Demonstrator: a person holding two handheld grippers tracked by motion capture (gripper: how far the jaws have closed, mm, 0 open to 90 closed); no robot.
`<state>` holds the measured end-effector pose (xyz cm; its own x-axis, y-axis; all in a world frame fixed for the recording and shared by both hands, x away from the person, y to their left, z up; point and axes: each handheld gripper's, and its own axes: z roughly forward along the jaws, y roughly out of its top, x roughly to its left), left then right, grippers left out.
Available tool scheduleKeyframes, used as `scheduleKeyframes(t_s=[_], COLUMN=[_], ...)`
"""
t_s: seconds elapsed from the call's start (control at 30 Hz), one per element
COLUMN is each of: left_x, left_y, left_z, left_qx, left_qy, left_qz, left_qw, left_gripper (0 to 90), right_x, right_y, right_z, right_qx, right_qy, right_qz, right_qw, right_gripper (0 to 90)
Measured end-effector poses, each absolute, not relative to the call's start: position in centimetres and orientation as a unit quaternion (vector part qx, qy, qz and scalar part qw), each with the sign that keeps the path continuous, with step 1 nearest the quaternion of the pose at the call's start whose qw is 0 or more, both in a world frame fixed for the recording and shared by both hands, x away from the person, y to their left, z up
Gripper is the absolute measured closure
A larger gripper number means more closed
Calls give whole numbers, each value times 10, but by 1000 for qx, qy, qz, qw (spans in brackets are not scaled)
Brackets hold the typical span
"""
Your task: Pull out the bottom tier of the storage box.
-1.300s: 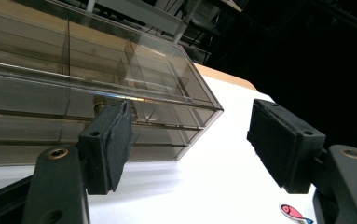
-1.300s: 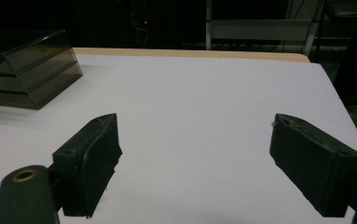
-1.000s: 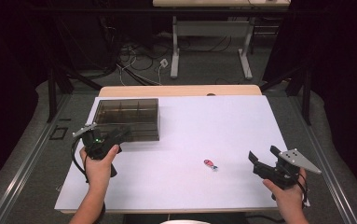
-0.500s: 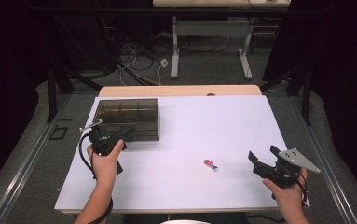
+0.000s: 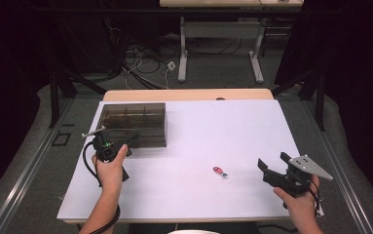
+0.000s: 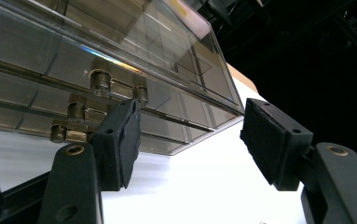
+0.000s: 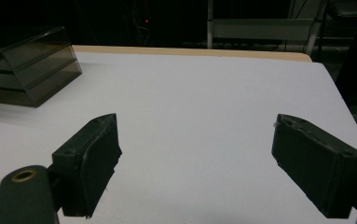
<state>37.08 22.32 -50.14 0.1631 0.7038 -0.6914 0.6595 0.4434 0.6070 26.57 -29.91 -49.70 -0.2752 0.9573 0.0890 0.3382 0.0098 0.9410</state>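
— Waiting near right, the right gripper (image 5: pixel 273 166) gapes empty; the small red object (image 5: pixel 219 171) lies mid-table.
— And the left gripper (image 5: pixel 128 140)?
— Jaws part-open, just been closing, empty, at the smoky box's (image 5: pixel 134 123) latch (image 6: pixel 99 95) far left. Next, probably pinch that latch.

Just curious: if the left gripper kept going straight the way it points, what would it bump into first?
Most likely the clear box: the left gripper points at its latched front wall, jaws open with nothing between them.
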Motion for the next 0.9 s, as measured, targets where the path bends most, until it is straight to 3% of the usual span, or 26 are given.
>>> scheduleKeyframes(t_s=[0.9], left_x=[379], left_y=[236], left_z=[-536], left_qx=[510], left_qy=[704], left_qz=[0], left_qw=[494], left_gripper=[431], right_x=[266], right_y=[-297], right_z=[-498], right_qx=[501], right_qy=[642], right_qz=[488], right_qw=[315], right_gripper=[145])
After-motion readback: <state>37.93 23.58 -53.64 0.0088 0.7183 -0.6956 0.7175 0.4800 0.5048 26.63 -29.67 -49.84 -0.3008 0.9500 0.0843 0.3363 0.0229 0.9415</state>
